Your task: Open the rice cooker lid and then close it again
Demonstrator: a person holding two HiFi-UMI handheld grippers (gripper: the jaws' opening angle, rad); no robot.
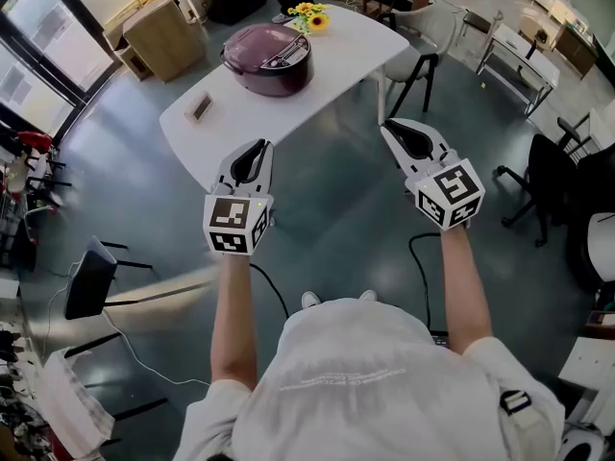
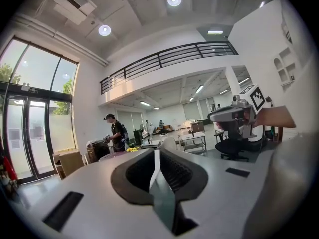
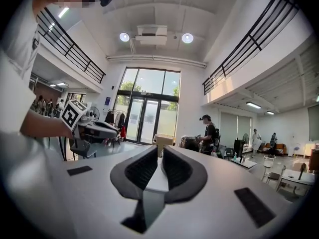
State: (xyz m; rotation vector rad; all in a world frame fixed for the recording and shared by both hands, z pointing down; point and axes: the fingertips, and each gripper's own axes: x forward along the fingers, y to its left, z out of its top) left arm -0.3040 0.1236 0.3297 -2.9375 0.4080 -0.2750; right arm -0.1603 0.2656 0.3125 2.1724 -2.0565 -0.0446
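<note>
- Standing on the white table (image 1: 332, 84) in the head view, the maroon rice cooker (image 1: 267, 59) has its lid down. Yellow flowers (image 1: 309, 15) sit just behind it, and a small flat item (image 1: 200, 109) lies near the table's left end.
- Head view, grippers: the left gripper (image 1: 256, 150) and the right gripper (image 1: 392, 129) are both held over the floor on the near side of the table, well apart from the cooker and touching nothing.
- Left gripper view: the left gripper (image 2: 156, 151) has its jaws pressed together with nothing between them. The right gripper (image 2: 238, 115) shows to the side, and a person (image 2: 116, 132) stands in the background.
- Right gripper view: the right gripper (image 3: 161, 152) likewise has its jaws closed and empty. The left gripper (image 3: 92, 128) shows at the left, and a person (image 3: 208, 133) stands beyond.
</note>
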